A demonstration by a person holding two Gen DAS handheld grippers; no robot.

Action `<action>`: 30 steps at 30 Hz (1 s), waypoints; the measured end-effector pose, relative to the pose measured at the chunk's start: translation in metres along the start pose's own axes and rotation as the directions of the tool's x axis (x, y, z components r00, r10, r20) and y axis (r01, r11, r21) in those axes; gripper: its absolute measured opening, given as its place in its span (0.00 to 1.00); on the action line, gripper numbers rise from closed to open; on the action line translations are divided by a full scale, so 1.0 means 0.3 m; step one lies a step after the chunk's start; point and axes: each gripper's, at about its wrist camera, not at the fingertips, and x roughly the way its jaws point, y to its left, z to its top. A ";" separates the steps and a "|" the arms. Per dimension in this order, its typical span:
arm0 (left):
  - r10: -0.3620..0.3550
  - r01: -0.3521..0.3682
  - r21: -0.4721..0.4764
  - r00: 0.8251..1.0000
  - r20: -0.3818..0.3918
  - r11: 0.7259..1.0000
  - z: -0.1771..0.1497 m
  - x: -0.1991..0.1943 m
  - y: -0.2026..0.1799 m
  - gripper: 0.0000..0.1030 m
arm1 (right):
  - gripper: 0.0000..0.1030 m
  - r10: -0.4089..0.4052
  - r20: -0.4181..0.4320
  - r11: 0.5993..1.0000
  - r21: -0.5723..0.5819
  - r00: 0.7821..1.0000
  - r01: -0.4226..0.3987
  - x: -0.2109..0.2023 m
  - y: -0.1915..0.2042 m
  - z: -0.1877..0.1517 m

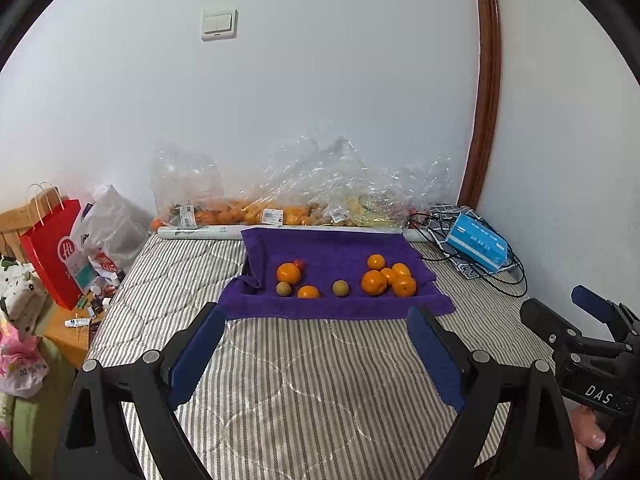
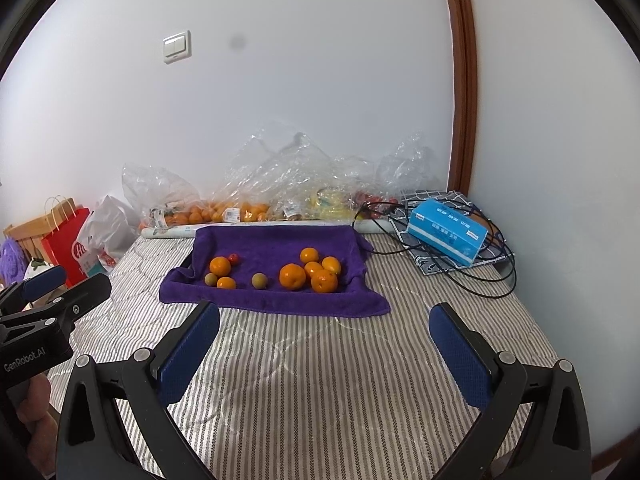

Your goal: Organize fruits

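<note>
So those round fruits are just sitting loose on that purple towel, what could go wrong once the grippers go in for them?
1. The oranges on the right sit bunched and touching; gripping one may nudge the others rolling.
2. The small green fruit lies alone on the purple towel; the wide-open right gripper could knock it away.
3. The towel's front edge drapes loosely onto the striped mattress; the left gripper might snag it and drag everything.

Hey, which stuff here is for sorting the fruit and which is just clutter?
For the job: oranges, green fruits, small red fruit, purple towel, left tool, right tool.

Lying about: tissue box, cables, red bag, plastic bags.
</note>
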 end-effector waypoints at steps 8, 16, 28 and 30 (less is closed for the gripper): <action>0.000 0.000 0.001 1.000 0.001 1.000 0.000 0.001 0.002 0.90 | 1.00 0.001 0.002 1.000 -0.005 1.000 -0.001 -0.005 0.002 0.000; 0.000 0.000 0.000 1.000 0.002 1.000 0.001 0.002 0.007 0.90 | 1.00 0.002 0.003 1.000 -0.007 1.000 -0.002 -0.009 0.009 0.002; 0.002 -0.002 -0.002 1.000 0.000 1.000 0.005 0.001 0.022 0.90 | 1.00 0.002 0.004 1.000 -0.006 1.000 -0.002 -0.012 0.012 0.001; 0.001 -0.001 -0.002 1.000 -0.001 1.000 0.004 0.001 0.022 0.90 | 1.00 0.002 0.004 1.000 -0.007 1.000 -0.002 -0.012 0.011 0.001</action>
